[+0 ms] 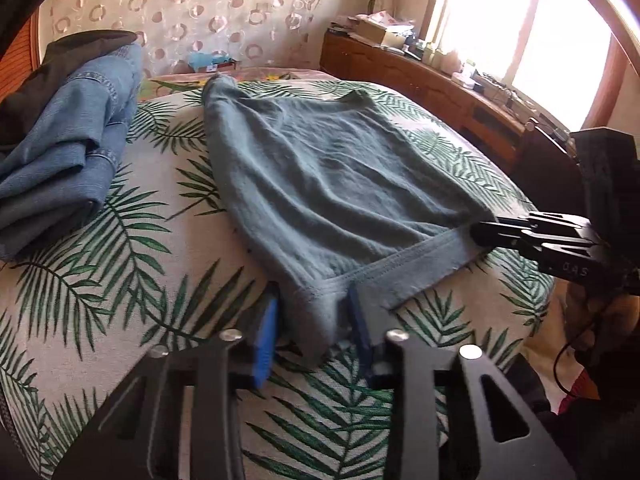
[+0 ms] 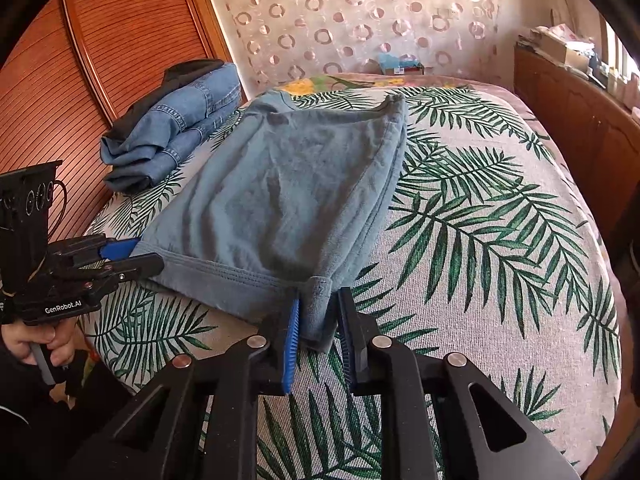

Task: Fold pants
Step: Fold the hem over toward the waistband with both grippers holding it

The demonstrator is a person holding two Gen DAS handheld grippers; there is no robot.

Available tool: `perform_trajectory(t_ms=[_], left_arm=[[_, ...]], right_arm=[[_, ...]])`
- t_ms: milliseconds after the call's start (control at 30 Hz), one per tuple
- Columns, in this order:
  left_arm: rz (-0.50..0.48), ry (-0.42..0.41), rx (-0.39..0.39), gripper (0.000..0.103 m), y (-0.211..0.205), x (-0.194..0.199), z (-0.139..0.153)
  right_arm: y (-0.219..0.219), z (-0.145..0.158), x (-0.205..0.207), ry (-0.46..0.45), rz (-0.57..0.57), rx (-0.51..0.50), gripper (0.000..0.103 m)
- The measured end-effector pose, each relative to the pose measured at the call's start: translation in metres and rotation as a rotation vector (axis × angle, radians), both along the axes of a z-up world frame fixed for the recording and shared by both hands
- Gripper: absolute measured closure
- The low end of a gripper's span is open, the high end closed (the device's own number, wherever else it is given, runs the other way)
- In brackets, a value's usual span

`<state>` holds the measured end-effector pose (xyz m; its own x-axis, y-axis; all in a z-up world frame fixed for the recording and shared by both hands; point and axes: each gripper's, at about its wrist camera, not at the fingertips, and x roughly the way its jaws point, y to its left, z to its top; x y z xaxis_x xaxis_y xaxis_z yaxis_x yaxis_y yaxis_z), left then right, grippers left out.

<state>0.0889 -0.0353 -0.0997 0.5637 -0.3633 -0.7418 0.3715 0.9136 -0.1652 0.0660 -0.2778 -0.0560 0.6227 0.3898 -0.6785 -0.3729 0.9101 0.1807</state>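
Left wrist view: left gripper (image 1: 314,316) with blue pads clamped on the near corner of the grey-blue pants (image 1: 320,176), which lie on the leaf-print bedcover (image 1: 120,248); both corners are best lifted level, keeping the hem taut. Right wrist view: right gripper (image 2: 318,328) clamped on the opposite corner; folded jeans (image 2: 176,128) near louvred wardrobe (image 2: 100,60).

Both grippers tilt downward, side by side. The left gripper (image 1: 314,312) pinches cloth between its blue pads; the right gripper (image 2: 318,320) does likewise (a hand (image 2: 44,346) grips the left one's handle).
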Motion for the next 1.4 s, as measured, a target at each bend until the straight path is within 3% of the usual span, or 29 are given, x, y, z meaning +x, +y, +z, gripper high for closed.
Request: perform_trajectory(t_ms=[133, 567, 1033, 1233, 1400], left_arm=[[-0.009, -0.027, 0.015, 0.088, -0.004, -0.006, 0.005], [-0.044, -0.081, -0.044, 0.089, 0.001, -0.037, 0.046], [-0.063, -0.229, -0.082, 0.09, 0.004, -0.065, 0.107], [-0.056, -0.214, -0.073, 0.09, 0.003, -0.052, 0.1], [-0.05, -0.179, -0.04, 0.09, -0.001, -0.021, 0.085]], right_arm=[[0.001, 0.002, -0.002, -0.005, 0.017, 0.009, 0.091], [-0.009, 0.023, -0.034, -0.021, 0.053, 0.062, 0.092], [-0.027, 0.072, -0.068, -0.149, 0.08, 0.116, 0.092], [-0.032, 0.073, -0.067, -0.157, 0.08, 0.12, 0.092], [-0.028, 0.063, -0.037, -0.126, 0.058, 0.119, 0.092]])
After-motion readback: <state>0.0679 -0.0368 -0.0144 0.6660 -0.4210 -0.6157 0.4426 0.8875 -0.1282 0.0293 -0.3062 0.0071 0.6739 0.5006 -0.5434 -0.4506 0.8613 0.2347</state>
